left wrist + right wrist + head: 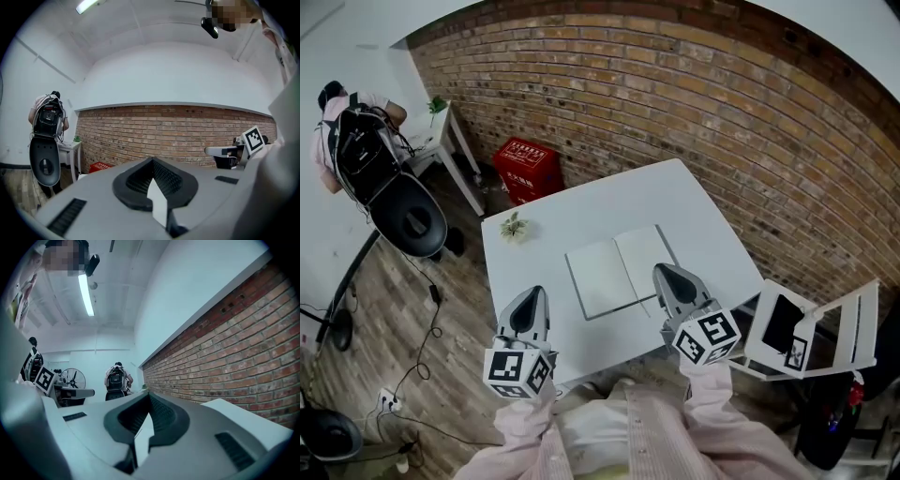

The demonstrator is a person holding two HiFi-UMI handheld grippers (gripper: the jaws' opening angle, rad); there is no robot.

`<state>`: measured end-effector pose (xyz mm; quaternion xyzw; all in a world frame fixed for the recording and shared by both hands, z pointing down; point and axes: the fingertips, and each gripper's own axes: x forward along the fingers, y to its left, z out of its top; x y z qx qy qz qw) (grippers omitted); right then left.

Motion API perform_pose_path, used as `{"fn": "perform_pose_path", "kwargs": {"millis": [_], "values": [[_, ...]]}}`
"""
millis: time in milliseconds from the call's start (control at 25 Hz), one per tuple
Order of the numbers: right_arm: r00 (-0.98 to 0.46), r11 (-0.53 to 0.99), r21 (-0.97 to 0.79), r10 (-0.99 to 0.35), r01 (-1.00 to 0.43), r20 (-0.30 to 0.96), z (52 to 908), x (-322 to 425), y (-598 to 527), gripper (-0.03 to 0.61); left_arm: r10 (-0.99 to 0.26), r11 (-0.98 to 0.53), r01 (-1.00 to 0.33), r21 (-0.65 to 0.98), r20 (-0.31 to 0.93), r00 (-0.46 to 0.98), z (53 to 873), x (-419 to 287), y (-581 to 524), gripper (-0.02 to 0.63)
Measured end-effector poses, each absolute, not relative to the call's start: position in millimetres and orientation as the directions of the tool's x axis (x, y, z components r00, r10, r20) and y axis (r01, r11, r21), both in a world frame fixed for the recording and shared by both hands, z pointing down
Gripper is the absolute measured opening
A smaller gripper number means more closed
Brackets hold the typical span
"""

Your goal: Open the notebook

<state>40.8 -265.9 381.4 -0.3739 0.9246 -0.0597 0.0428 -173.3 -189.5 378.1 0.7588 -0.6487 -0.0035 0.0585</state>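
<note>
The notebook (623, 269) lies open on the white table (684, 202), showing two blank white pages. My right gripper (673, 281) hovers at the notebook's near right corner, jaws together and empty. My left gripper (526, 314) hangs to the notebook's left near the table's front edge, jaws likewise together with nothing in them. Both point level, toward the brick wall. In the left gripper view my left gripper (153, 180) shows its dark pads meeting. The right gripper view shows the same of my right gripper (143, 425). Neither gripper view shows the notebook.
A small plant sprig (514, 226) lies at the table's far left. A red crate (527, 169) stands by the brick wall. A white chair (811, 328) carrying a dark tablet is at the right. A black chair (411, 214) and a person (342, 122) are far left.
</note>
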Motion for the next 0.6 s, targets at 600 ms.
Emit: {"fn": "perform_pose_path", "kwargs": {"millis": [600], "values": [[-0.69,0.684,-0.162,-0.723,-0.711,-0.027,386,55,-269,0.003,-0.986,-0.126,-0.987,0.101,0.099,0.136,388,-176,-185,-0.008]]}}
